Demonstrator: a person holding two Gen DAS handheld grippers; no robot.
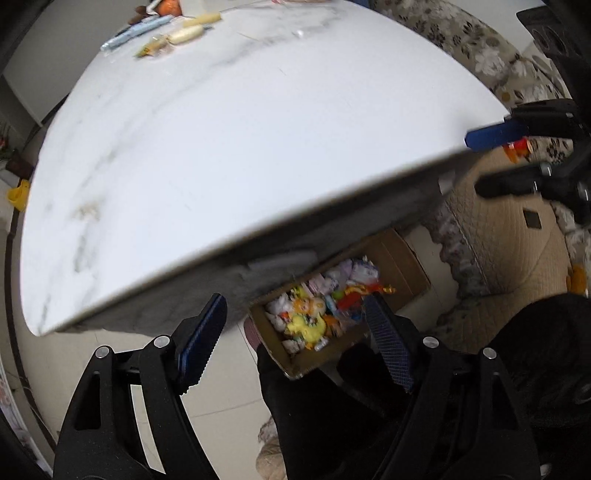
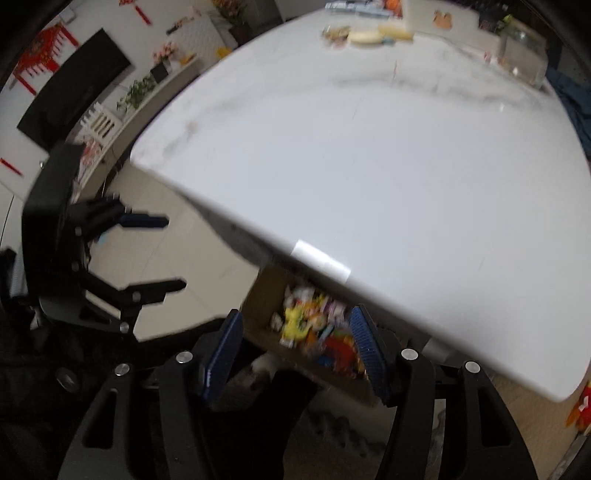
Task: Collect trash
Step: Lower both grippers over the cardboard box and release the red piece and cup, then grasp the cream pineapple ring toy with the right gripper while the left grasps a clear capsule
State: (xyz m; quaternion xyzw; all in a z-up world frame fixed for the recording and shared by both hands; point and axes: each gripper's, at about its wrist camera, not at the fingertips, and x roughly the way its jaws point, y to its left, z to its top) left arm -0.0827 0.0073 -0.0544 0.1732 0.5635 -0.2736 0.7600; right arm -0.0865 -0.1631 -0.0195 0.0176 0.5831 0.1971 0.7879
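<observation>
A cardboard box (image 1: 400, 258) (image 2: 264, 291) stands on the floor, half under the white marble table (image 1: 258, 147) (image 2: 369, 166). It holds a heap of colourful wrappers (image 1: 310, 321) (image 2: 314, 328). My left gripper (image 1: 295, 332) (image 2: 162, 254) hangs open above the box, nothing between its pads. My right gripper (image 2: 295, 350) (image 1: 498, 158) is open too, over the box's near side, with no thing in its grip. Several wrappers and pale snack sticks (image 1: 173, 33) (image 2: 365, 35) lie at the table's far end.
A person's black-clad legs (image 1: 314, 406) stand beside the box. A floral sofa (image 1: 480, 48) with a beige quilted cushion (image 1: 509, 240) runs along the right. A glass container (image 2: 524, 55) sits at the table's far corner. A dark TV (image 2: 74, 85) hangs on the left wall.
</observation>
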